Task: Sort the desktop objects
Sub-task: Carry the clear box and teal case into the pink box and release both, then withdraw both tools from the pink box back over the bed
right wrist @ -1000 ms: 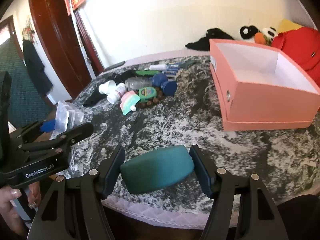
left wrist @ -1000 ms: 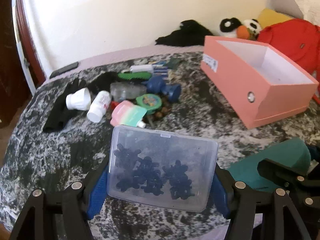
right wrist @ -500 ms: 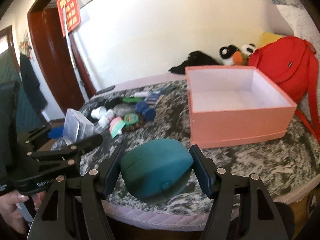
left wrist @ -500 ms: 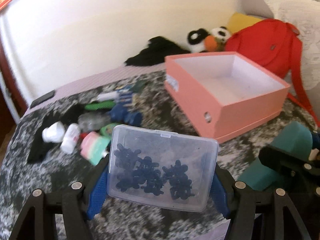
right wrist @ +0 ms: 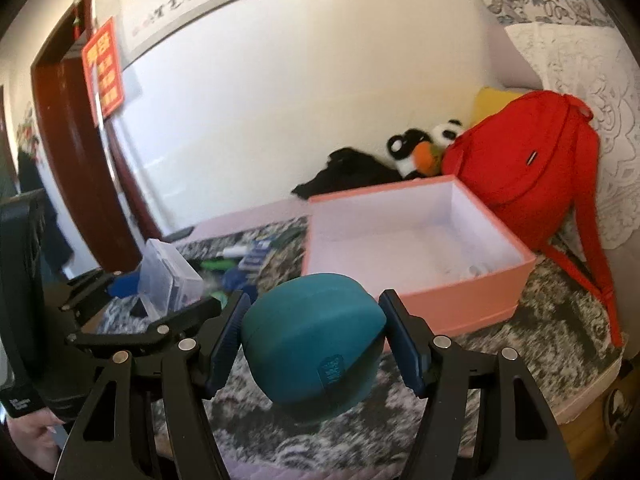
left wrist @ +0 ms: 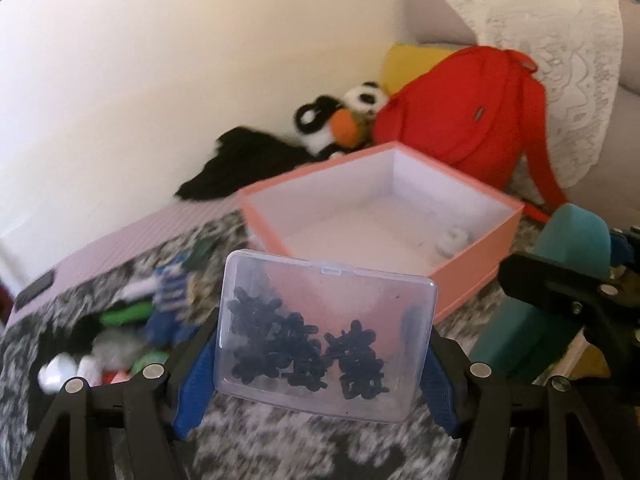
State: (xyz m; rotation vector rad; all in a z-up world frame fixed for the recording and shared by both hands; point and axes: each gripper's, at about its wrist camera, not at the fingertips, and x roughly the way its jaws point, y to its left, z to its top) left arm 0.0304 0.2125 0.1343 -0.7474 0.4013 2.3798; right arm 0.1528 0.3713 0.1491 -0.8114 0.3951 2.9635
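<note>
**Left wrist view**

- Left tongs [left wrist: 326, 344]: clenched on a clear plastic case [left wrist: 326, 332], blue pads against its two short sides, the case carried in the air above the mottled bed cover [left wrist: 280, 440].
- Clear plastic case: flat, rounded corners, thin see-through walls with a small latch tab at 12 o'clock; it holds dark blue flower-shaped clips [left wrist: 304, 356] heaped in its lower half. Judged smooth and slightly flexible, so a slip or a twist is the risk.
- Pink cardboard box [left wrist: 472, 276]: open, square, white inside, at 1 o'clock beyond the case; one small white item [left wrist: 454, 240] lies near its right wall.
- Loose pile of small objects [left wrist: 132, 332]: at 9 o'clock, blurred; white bottles, green and blue pieces.
- Red backpack [left wrist: 460, 120] and panda plush [left wrist: 348, 116]: behind the box, soft fabric.
- Handling note: the case seems bound for the box. Keep it level, bring it over the rim and lower it before easing the pads.

**Right wrist view**

- Right tongs [right wrist: 314, 342]: grasping a teal hard-shell case [right wrist: 312, 344], held off the bed.
- Teal hard-shell case: domed, oval, matte, with a small embossed tab at 5 o'clock. The curved flanks give the pads little flat bearing.
- The pink cardboard box stands at 1 o'clock, close ahead; the left tongs and clear case show at 9 o'clock.
- Handling note: stagger the two loads so the tongs do not meet over the opening, and set the teal case on bare floor clear of the white item.
</note>
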